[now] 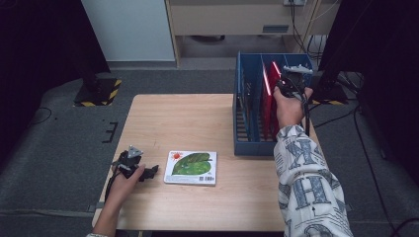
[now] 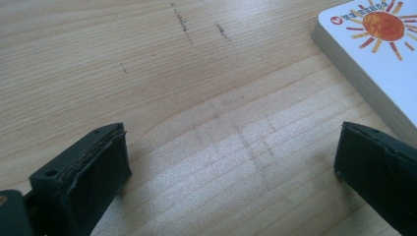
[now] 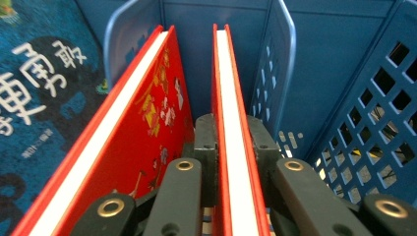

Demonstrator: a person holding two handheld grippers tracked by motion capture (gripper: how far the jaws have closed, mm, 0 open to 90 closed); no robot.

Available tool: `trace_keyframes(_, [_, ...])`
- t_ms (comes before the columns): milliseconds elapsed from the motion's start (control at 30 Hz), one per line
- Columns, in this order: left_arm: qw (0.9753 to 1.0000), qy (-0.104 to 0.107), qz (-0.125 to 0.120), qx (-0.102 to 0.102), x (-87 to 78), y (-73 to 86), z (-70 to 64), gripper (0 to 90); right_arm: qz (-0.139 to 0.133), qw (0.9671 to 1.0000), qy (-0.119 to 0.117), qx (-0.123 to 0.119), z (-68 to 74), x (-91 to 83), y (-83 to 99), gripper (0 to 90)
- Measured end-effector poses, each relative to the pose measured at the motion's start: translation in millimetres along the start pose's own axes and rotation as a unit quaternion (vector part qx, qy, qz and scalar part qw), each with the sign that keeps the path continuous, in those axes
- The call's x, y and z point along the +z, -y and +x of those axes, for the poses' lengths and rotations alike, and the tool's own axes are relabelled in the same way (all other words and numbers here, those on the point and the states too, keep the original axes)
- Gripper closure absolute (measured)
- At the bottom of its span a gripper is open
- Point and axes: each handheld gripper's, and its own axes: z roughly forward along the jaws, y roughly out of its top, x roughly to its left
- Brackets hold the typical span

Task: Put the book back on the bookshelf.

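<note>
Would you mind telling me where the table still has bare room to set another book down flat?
The widest free patch is the far-left tabletop, bordered by the blue rack and the leaf-cover book. Another bare strip runs along the near edge, below that book. It is crowded inside the rack, where the right claw grips one of two red books, and around the left claw.

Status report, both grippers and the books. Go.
Right gripper shut on red book inside blue rack. Left gripper open on table, beside leaf book. Second red book leans alongside.
</note>
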Motion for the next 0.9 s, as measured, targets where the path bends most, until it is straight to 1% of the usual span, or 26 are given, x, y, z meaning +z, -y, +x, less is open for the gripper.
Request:
trace_keyframes(200, [1.0000, 0.000, -0.001, -0.001, 0.2, -0.1, -0.2, 0.0, -0.002, 1.0000, 0.002, -0.002, 1.8, 2.4, 1.5, 78.6])
trace_keyframes(233, [1.0000, 0.000, -0.001, -0.001, 0.2, 0.0, -0.2, 0.0, -0.003, 1.0000, 0.001, 0.003, 2.2, 2.7, 2.1, 78.4])
trace_keyframes(300, [1.0000, 0.000, -0.001, -0.001, 0.2, -0.1, -0.2, 0.0, -0.003, 1.0000, 0.000, 0.006, 2.5, 2.9, 2.5, 78.1])
trace_keyframes(333, [1.0000, 0.000, -0.001, -0.001, 0.2, 0.0, -0.2, 0.0, -0.002, 1.0000, -0.003, 0.008, 3.5, 3.0, 2.6, 77.6])
trace_keyframes(367, [1.0000, 0.000, -0.001, -0.001, 0.2, -0.1, -0.2, 0.0, 0.000, 0.9999, -0.014, 0.003, 5.8, 2.1, 2.5, 75.7])
trace_keyframes(500, [1.0000, 0.000, -0.001, -0.001, 0.2, -0.1, -0.2, 0.0, -0.005, 0.9997, -0.022, -0.005, 8.1, -1.9, 1.3, 74.4])
trace_keyframes(633, [1.0000, 0.000, -0.001, -0.001, 0.2, -0.1, -0.2, 0.0, -0.009, 0.9993, -0.035, 0.004, 7.6, -7.2, -1.0, 73.6])
trace_keyframes(900, [1.0000, 0.001, -0.001, 0.000, 0.3, -0.1, -0.3, 0.0, -0.021, 0.9985, -0.051, 0.005, 9.1, -19.1, -4.9, 75.0])
